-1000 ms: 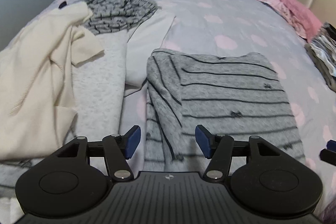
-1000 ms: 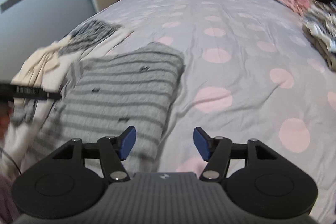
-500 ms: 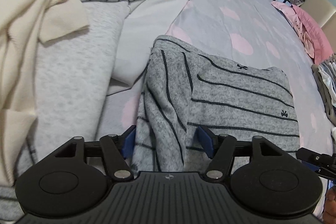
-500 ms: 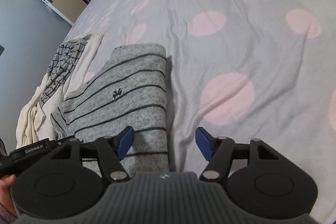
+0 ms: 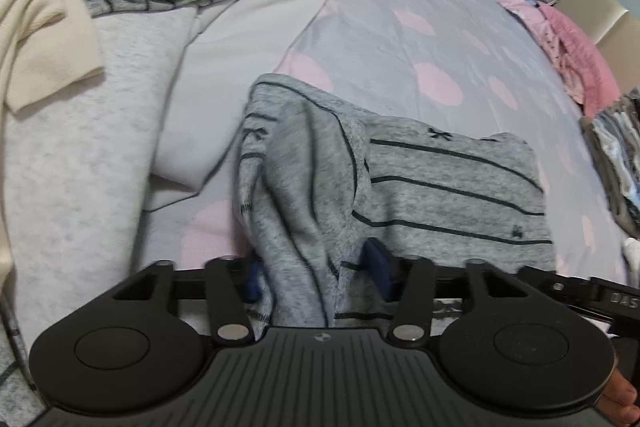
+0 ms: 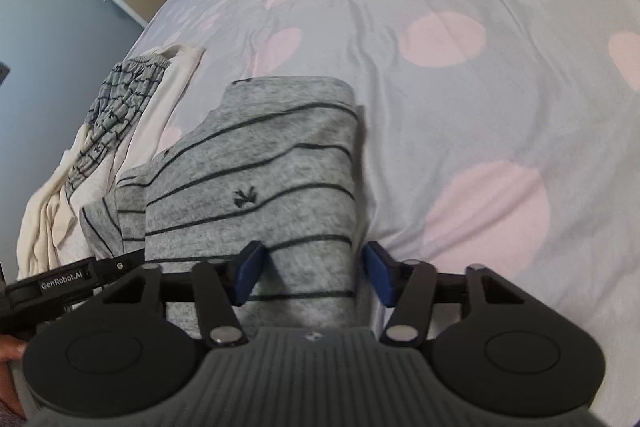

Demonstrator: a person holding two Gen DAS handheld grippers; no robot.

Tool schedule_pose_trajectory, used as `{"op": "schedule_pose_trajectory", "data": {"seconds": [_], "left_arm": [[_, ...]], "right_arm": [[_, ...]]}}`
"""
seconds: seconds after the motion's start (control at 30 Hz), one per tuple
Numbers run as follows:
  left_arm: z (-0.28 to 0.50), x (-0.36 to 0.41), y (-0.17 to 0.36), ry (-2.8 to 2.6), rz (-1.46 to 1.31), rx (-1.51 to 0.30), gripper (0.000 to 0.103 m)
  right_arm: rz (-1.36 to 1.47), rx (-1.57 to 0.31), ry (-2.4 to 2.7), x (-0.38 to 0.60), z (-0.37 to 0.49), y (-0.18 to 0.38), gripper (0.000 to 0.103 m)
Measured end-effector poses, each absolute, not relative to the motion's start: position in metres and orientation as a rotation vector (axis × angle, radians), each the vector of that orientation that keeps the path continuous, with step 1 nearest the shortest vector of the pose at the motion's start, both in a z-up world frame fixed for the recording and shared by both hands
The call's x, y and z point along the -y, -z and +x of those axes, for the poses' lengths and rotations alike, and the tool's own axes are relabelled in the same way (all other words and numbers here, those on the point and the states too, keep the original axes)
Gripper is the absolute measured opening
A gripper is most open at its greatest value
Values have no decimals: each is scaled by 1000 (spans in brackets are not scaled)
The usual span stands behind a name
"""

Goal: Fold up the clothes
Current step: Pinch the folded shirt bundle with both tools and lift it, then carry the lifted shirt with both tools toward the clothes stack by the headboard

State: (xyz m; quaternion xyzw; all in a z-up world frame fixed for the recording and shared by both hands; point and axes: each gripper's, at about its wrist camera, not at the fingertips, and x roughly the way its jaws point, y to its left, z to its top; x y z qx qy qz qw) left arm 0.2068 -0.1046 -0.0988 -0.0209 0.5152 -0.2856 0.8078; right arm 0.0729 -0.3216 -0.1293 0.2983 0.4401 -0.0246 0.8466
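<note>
Striped sweater (image 5: 448, 183) is spread on the bed (image 6: 460, 95), partly folded, and its near hem is straddled by both grippers at once. In the left wrist view a bunched ridge of the grey cloth is seen rising between the jaws of the left gripper (image 5: 316, 273); the jaws are closing, and the blue pads are set against either side of that ridge, though a firm pinch cannot be confirmed through the blur. In the right wrist view the right gripper (image 6: 312, 277) is placed over the sweater's near right corner: cloth fills the gap from the left pad almost to the right pad, with the folded side edge just inside the right pad. These jaws are closing too, and are not yet seen pressed on the cloth.

The stripes are laid across the line along which both grippers point, so the garment's length is judged to run away from the jaws, toward the far bed. A fold away from the near hem is therefore favoured, with each corner served by the gripper already over it. A pile of other clothes (image 5: 80, 75) is left to the left of the left jaws, apart from the sweater.
</note>
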Motion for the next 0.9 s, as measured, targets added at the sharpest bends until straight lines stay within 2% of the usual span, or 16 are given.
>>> {"op": "schedule_pose_trajectory", "data": {"seconds": [0.13,0.23,0.9], "left_arm": [[201,108,94,630,-11,-1077,26],[193,111,87,636,32,-1036,23],[120,127,-11,764,28,-727,20]], "right_arm": [[616,-914,36,320,73,125,32],[639,-897,34,322,69,121,28],[602,-624,23,343,-13,27,24]]}}
